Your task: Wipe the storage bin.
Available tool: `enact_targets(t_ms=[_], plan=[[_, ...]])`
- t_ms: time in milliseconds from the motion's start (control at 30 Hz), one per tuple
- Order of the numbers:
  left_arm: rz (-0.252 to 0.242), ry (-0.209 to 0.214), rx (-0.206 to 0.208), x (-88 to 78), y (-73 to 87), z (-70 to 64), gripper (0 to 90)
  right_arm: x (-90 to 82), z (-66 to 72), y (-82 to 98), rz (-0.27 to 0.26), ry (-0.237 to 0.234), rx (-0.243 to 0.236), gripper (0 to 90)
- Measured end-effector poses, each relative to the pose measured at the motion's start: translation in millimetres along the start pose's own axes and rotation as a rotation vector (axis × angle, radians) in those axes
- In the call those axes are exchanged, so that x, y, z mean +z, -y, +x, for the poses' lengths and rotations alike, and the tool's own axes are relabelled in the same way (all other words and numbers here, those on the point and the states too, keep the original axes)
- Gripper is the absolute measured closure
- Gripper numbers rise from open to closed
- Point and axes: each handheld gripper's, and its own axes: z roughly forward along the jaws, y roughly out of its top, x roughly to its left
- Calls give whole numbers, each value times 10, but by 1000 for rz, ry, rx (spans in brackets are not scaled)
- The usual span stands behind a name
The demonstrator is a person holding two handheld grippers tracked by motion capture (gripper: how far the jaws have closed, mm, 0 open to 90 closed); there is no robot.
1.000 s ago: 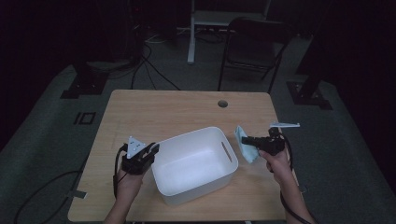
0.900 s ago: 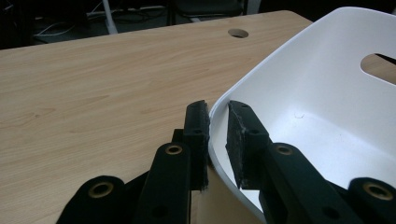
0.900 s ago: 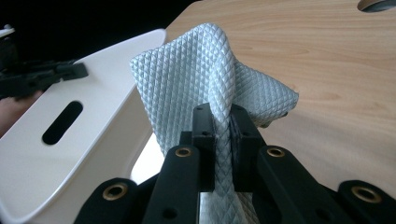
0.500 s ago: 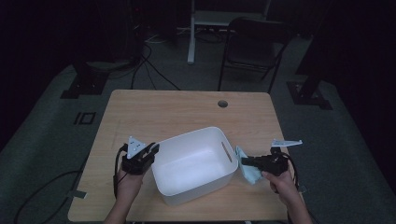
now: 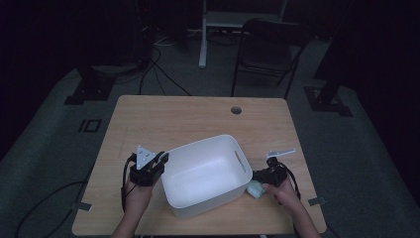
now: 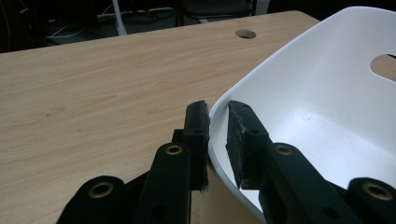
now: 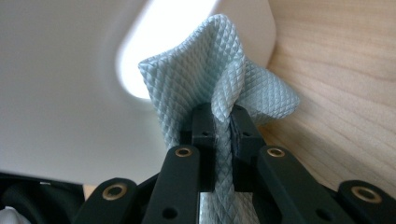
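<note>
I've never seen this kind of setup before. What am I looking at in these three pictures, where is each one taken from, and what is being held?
There is no robot here: a person holds a hand-held two-jaw gripper in each hand. The high view looks down on a wooden table with a white plastic bin on it. The other two pictures come from cameras riding on each gripper, looking along its black jaws. The left gripper has the bin's rim between its jaws, one inside and one outside the wall, steadying it. The right gripper is shut on a pale blue textured cloth, held against the bin's outer side low near the table.
</note>
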Motion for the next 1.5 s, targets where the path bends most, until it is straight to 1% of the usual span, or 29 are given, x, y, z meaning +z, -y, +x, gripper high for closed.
enact_targets(t_ms=[67,100,167,200,233,267,367,433,500,533,600,633,667,700,767,800,867,900,967,1000,1067,1133,1200,1233,1300,1333,1400,1467,1500], plan=[[1,2,1,-2,0,0,782,4,-12,-34,16,-5,-2,828],[1,4,2,-1,0,-1,782,-10,-7,-64,9,-2,-12,828],[2,7,2,1,-2,-6,782,-75,9,-158,-40,-34,-15,828],[1,3,1,3,-3,-12,782,-84,25,-194,-35,-28,-24,828],[1,-2,1,4,-3,-18,782,-63,39,-240,-16,-15,-44,829],[3,-6,2,5,-6,-22,782,-44,34,-257,-7,-10,-42,829],[1,-6,1,5,-3,-20,781,88,-55,-241,22,19,-16,830],[2,-3,4,4,-4,-16,781,168,-125,-214,42,26,20,829],[1,0,6,3,-3,-14,780,168,-133,-232,38,25,23,829],[2,2,6,3,-4,-13,780,154,-118,-259,28,29,14,828],[3,7,8,5,-5,-9,780,68,-89,-347,-48,-7,24,829],[5,5,9,6,-6,-12,780,51,-43,-416,-53,10,-3,830],[6,0,8,4,-7,-12,780,68,-13,-445,-42,32,-17,830],[4,2,5,4,-4,-6,779,95,-3,-465,-34,53,-21,831],[3,-1,4,5,-4,-8,780,163,-46,-455,-15,67,-2,831],[3,-3,3,6,-4,-11,779,209,-77,-434,-4,74,17,832],[5,3,7,5,-6,-4,779,284,-141,-410,21,87,35,831],[5,3,6,4,-4,-4,779,292,-148,-424,23,90,37,831],[3,4,4,2,-1,-4,779,297,-112,-492,25,118,21,831],[4,6,5,1,-1,1,779,287,-107,-529,17,118,16,830],[4,18,6,2,0,13,779,237,-87,-655,-30,95,24,830],[1,27,-1,3,3,24,780,196,-50,-806,-65,95,12,829],[3,24,1,4,1,20,780,161,-17,-942,-114,83,7,829],[2,22,1,4,0,17,780,149,15,-1013,-132,81,-10,830],[2,7,4,2,1,-1,779,168,42,-1075,-121,103,-34,831],[2,-4,9,3,-1,-14,779,186,32,-1083,-120,102,-32,832],[0,-13,6,3,1,-24,779,242,-15,-1052,-101,105,-20,834],[-2,-21,6,-1,4,-35,779,359,-90,-968,-57,130,-3,835],[-2,-21,6,-1,4,-35,779,394,-121,-935,-50,130,9,834]])
